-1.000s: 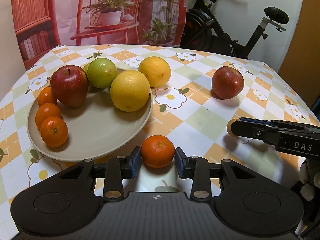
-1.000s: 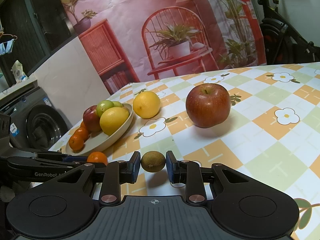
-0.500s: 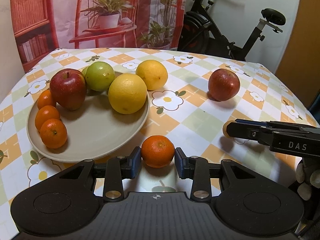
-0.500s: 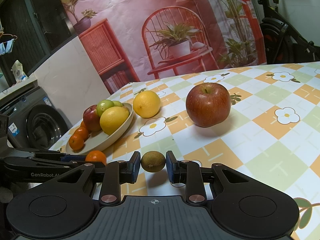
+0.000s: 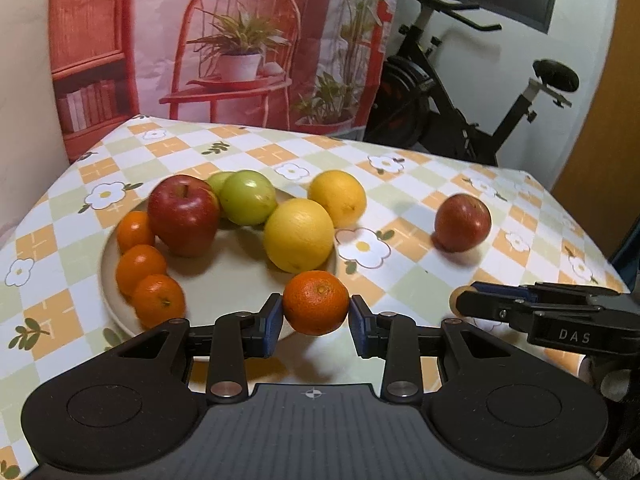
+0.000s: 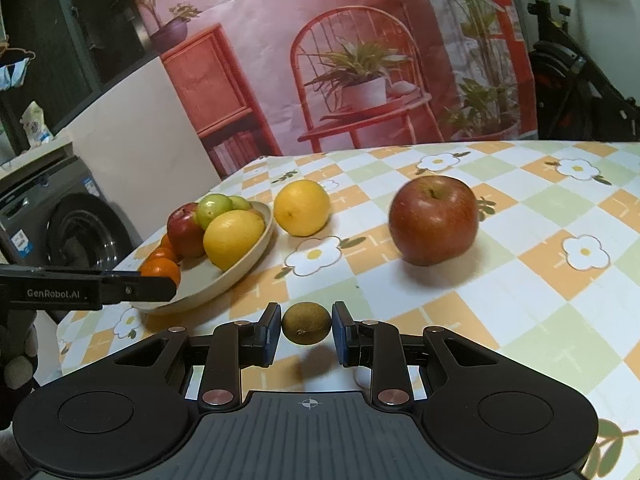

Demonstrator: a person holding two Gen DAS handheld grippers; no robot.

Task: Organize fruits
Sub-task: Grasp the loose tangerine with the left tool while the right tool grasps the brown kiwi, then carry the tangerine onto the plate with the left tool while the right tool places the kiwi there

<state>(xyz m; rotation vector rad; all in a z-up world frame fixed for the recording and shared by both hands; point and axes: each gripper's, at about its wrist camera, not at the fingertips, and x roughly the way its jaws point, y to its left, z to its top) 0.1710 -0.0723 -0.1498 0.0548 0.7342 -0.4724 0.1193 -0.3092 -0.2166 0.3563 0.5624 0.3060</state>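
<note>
My left gripper (image 5: 316, 318) is shut on a mandarin (image 5: 315, 302) and holds it above the near rim of the beige plate (image 5: 224, 280). The plate holds a red apple (image 5: 183, 214), green apples (image 5: 248, 197), a large lemon-yellow citrus (image 5: 298, 234) and three mandarins (image 5: 158, 300). My right gripper (image 6: 306, 332) is shut on a kiwi (image 6: 306, 323) and holds it just above the table. A yellow orange (image 6: 301, 207) and a second red apple (image 6: 434, 219) lie on the tablecloth beyond it. The left gripper shows at the left edge of the right wrist view.
The table has a checked flower tablecloth (image 5: 404, 280). An exercise bike (image 5: 480, 92) stands behind the table's far right edge. A printed backdrop (image 6: 360, 60) hangs behind, and a washing machine (image 6: 60, 224) stands off the left side.
My left gripper has lifted the mandarin off the table and carried it toward the plate. My right gripper has risen a little with the kiwi.
</note>
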